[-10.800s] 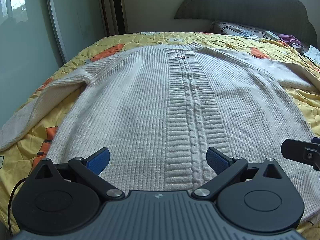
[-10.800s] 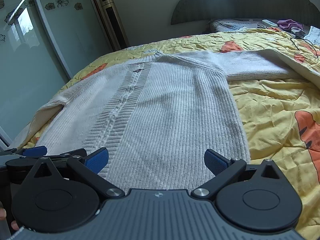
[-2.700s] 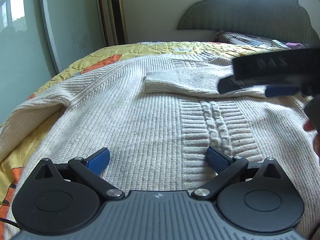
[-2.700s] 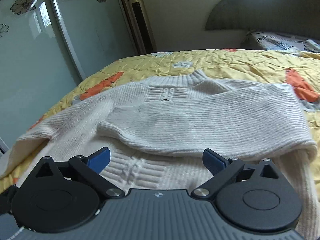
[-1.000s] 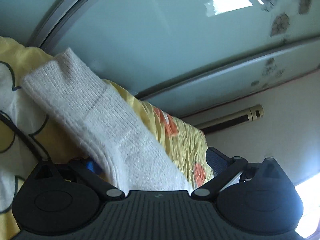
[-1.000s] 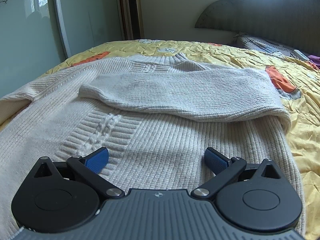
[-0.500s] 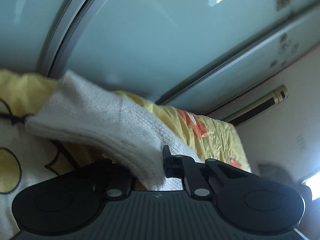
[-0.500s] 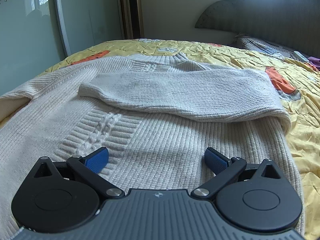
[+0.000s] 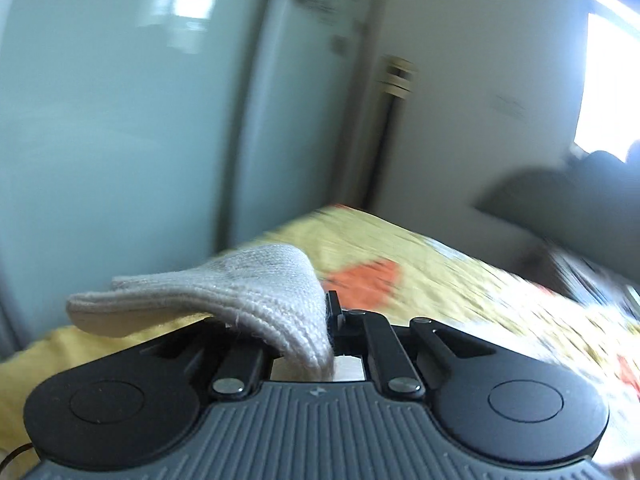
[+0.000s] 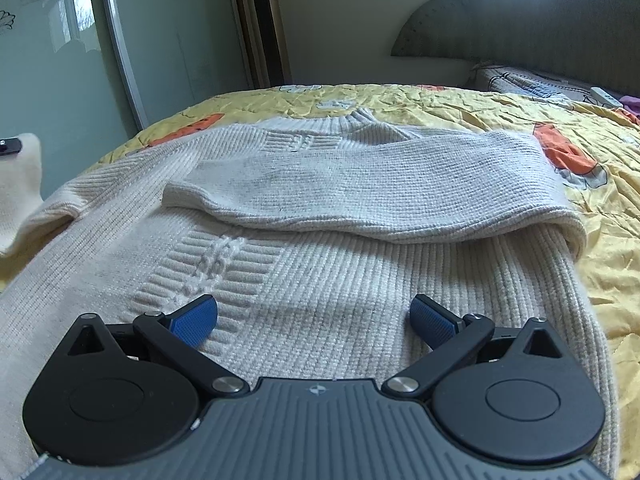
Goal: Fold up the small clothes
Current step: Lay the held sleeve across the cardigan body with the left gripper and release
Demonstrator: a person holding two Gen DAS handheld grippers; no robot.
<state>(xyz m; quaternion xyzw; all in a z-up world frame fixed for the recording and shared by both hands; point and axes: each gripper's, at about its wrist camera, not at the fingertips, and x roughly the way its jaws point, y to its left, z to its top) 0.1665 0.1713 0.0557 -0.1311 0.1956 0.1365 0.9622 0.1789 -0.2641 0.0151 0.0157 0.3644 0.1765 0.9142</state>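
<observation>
**Left tongs clamp the sleeve cuff, right tongs wait wide over the hem**

The left tongs [image 9: 330, 334] are pinched hard together on the cuff of the left sleeve [image 9: 224, 300], the cream knit bunched between the black fingers and drooping out to the picture's left in a thick fold. The view here is blurred. Behind the cuff runs the yellow bedspread [image 9: 460, 280] with an orange patch, then the pale glass wardrobe doors [image 9: 120, 140] and a tall fan tower [image 9: 394, 120] against the wall.

Over on the other side, the right tongs [image 10: 314, 318] stand wide apart, blue pads [image 10: 194, 318] clear of each other, nothing gripped between them. They hang low over the lower front of the sweater [image 10: 320, 300], just right of its cable-knit centre band. The sweater lies flat on the bed, neck away from the camera, and the right sleeve [image 10: 360, 188] is already folded across the chest, cuff pointing to the picture's left. At the far left edge of this view the raised left sleeve shows as a pale upright strip with a dark sliver of the left tongs above it. Beyond lie the yellow bedspread, the dark headboard [image 10: 540, 20], and a white remote [image 10: 606, 98] beside a pillow.
</observation>
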